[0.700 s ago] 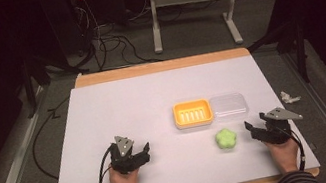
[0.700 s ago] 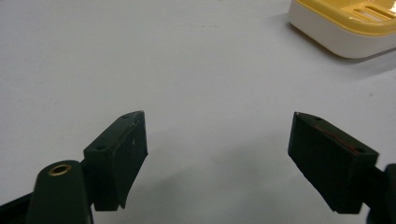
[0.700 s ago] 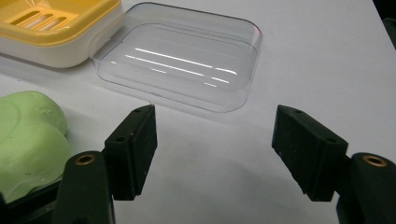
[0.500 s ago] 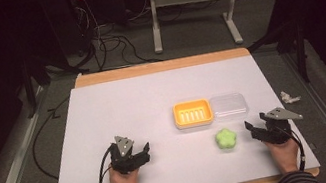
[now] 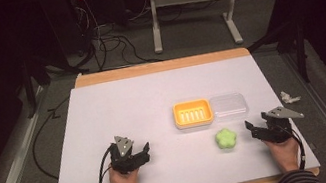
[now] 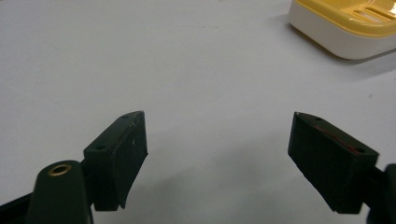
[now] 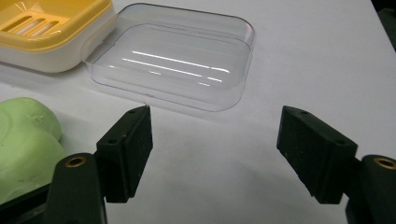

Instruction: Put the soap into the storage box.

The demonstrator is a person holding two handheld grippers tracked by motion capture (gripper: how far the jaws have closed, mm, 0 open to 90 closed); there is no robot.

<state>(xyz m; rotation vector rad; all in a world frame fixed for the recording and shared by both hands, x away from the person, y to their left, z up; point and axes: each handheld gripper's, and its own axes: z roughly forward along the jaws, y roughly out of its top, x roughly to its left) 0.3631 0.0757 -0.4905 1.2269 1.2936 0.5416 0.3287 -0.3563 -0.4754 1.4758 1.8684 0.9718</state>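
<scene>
A yellow soap dish (image 5: 193,113) sits right of the table's middle, with its clear lid (image 5: 227,104) lying open beside it on the right. A green flower-shaped soap (image 5: 226,137) lies on the white sheet just in front of them. My right gripper (image 5: 254,131) rests open a little to the right of the soap, nothing between its jaws; in the right gripper view the soap (image 7: 25,142) is at the left and the lid (image 7: 175,56) ahead. My left gripper (image 5: 144,152) rests open at the front left, its jaws empty, with the dish (image 6: 348,25) far ahead to its right.
A white sheet (image 5: 123,108) covers the wooden table. A crumpled bit of paper (image 5: 289,97) lies off the table's right edge. Cables and a table frame (image 5: 187,11) stand on the floor beyond the far edge.
</scene>
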